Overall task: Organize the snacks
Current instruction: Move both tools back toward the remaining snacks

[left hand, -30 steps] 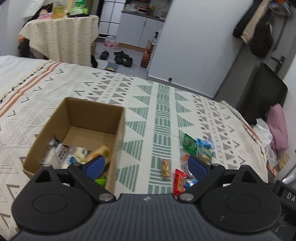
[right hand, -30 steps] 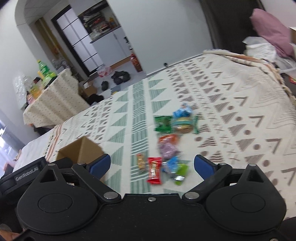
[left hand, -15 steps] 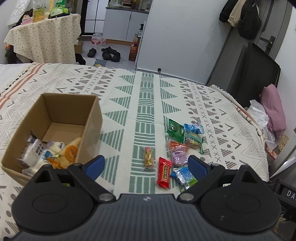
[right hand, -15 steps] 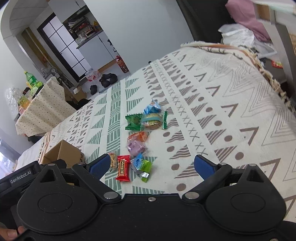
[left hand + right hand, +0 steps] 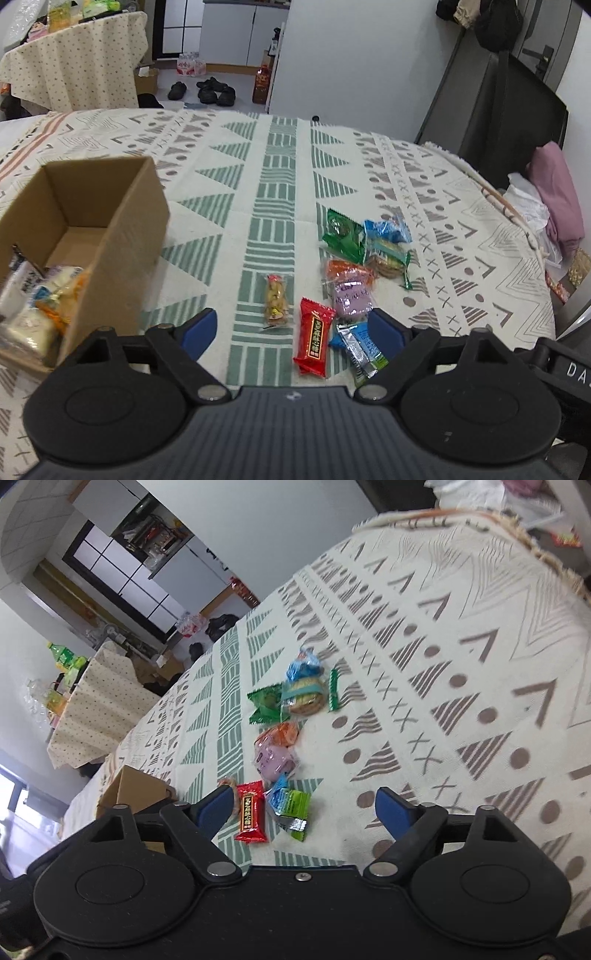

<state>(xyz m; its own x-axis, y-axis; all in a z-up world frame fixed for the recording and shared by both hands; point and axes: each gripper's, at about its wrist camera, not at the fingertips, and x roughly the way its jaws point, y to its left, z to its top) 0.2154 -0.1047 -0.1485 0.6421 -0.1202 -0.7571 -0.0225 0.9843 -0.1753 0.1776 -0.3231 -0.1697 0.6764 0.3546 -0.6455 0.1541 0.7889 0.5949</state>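
Cardboard box (image 5: 122, 236), part-filled, sits at left on the bed (image 5: 229, 177); left tool (image 5: 291, 328) and right tool (image 5: 304, 808) both spread wide, empty. Clear-wrapped snack (image 5: 276, 300) and red bar (image 5: 313, 336) lie just right of it, long axes running away from the camera. Risk: overlapping slippery wrappers, one pinch may drag two.

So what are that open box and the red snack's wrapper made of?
The box looks like plain brown cardboard: matte, with raw cut edges. The red snack wrapper seems to be glossy plastic film, given its sheen and crimped ends, though it could be foil-lined.
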